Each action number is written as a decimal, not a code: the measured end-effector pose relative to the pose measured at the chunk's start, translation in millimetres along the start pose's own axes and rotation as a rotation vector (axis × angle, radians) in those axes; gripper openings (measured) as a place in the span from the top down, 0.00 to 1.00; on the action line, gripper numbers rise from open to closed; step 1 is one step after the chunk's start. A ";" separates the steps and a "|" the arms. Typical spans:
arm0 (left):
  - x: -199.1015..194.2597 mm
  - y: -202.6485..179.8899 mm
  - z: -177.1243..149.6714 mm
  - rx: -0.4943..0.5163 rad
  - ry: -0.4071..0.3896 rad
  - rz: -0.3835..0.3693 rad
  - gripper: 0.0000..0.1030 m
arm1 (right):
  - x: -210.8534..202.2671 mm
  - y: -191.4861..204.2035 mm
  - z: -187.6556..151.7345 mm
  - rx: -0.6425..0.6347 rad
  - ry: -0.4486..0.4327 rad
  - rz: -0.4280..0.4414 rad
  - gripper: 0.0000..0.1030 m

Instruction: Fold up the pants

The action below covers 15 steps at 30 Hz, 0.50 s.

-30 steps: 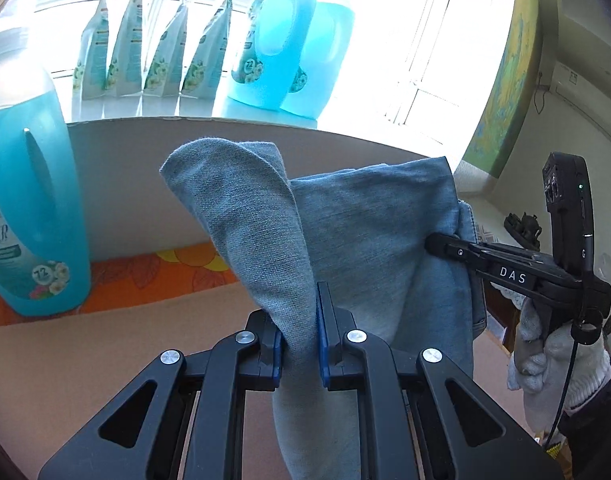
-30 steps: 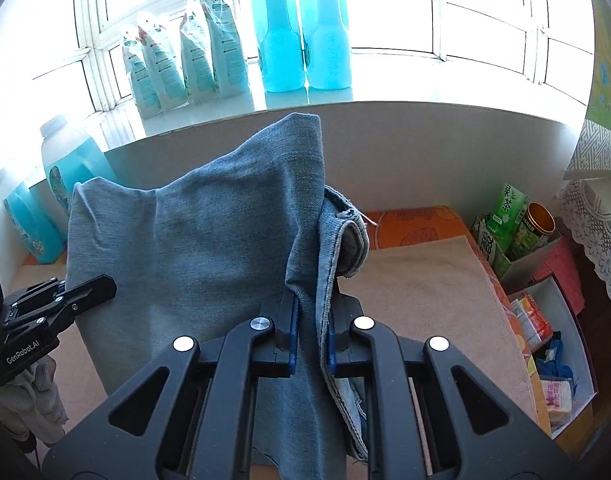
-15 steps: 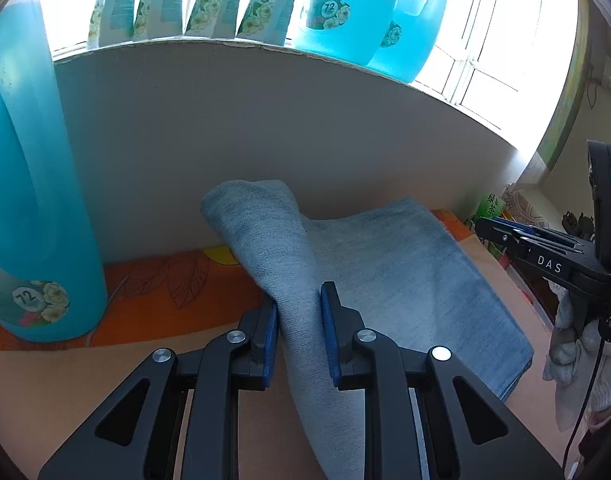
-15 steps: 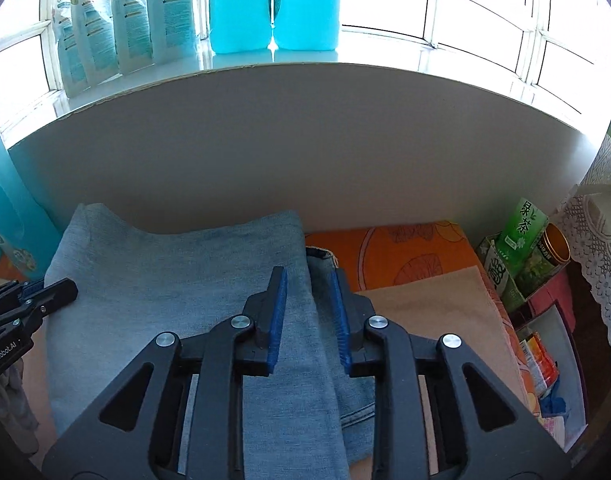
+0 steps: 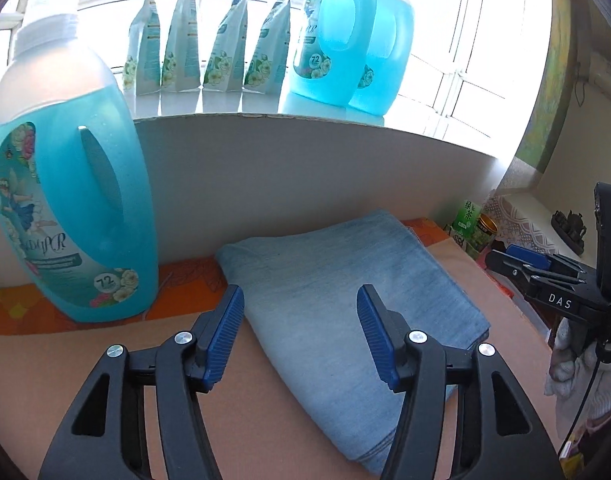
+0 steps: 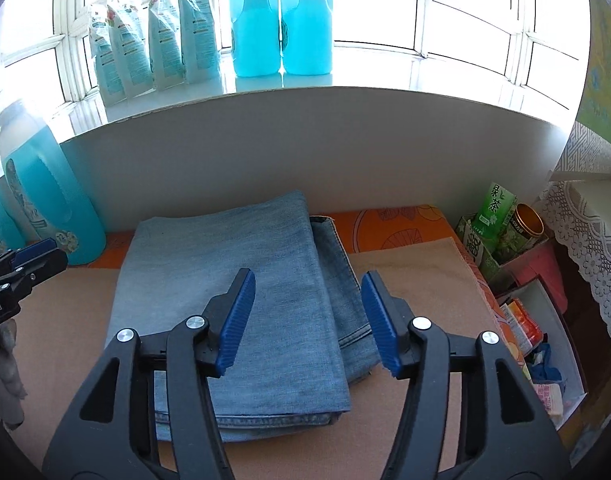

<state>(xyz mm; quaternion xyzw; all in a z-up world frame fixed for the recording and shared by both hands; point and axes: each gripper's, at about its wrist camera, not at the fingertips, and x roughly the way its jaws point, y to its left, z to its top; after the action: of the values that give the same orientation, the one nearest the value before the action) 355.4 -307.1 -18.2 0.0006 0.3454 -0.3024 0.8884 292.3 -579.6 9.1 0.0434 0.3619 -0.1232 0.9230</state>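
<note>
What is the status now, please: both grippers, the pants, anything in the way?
Left gripper and right gripper opening, nothing between pads. Pants folded flat on mat. Blue detergent bottle beside them, apart.

Left gripper (image 5: pixel 300 322), seen from its own camera: black arms with blue ribbed pads, jaws spread and opening, pads clear of any contact, pointed downward. Right gripper (image 6: pixel 308 312): same build, jaws likewise opening and gripping nothing, also angled down. Each tool appears at the other view's edge, the right one carried by a white-gloved hand (image 5: pixel 571 354).
</note>
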 end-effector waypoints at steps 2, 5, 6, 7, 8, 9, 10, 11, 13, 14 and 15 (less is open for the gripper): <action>-15.3 -7.2 -3.4 0.007 0.004 -0.009 0.42 | -19.7 5.5 -12.0 -0.013 -0.009 0.000 0.37; -46.0 -18.0 -18.2 0.016 -0.003 -0.014 0.35 | -50.7 11.9 -33.5 -0.010 -0.023 0.020 0.36; -56.7 -21.5 -24.6 0.017 -0.005 -0.018 0.33 | -61.1 13.6 -41.2 -0.008 -0.028 0.026 0.36; -66.9 -25.3 -31.6 0.018 -0.007 -0.022 0.32 | -70.7 16.2 -48.7 -0.008 -0.031 0.032 0.35; -76.2 -29.2 -38.5 0.025 -0.008 -0.023 0.31 | -80.0 18.8 -56.0 -0.010 -0.036 0.032 0.33; -84.7 -33.4 -45.2 0.036 -0.009 -0.026 0.31 | -89.3 21.6 -62.9 -0.013 -0.043 0.029 0.29; -93.9 -37.3 -53.2 0.045 -0.012 -0.026 0.30 | -98.3 24.5 -69.8 -0.015 -0.048 0.031 0.28; -102.2 -40.9 -60.9 0.057 -0.015 -0.025 0.30 | -106.7 27.8 -76.7 -0.019 -0.054 0.033 0.26; -119.0 -47.9 -75.3 0.081 -0.028 -0.019 0.30 | -122.1 34.1 -89.7 -0.022 -0.063 0.031 0.26; -126.5 -50.7 -81.7 0.086 -0.031 -0.025 0.30 | -129.4 36.9 -96.0 -0.019 -0.067 0.023 0.26; -133.3 -53.2 -87.1 0.087 -0.029 -0.039 0.30 | -136.0 39.3 -102.3 -0.013 -0.069 0.026 0.25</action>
<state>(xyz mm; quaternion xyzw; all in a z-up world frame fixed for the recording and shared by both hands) 196.2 -260.7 8.4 0.0280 0.3190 -0.3344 0.8864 138.9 -497.7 25.8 0.0377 0.3298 -0.1101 0.9368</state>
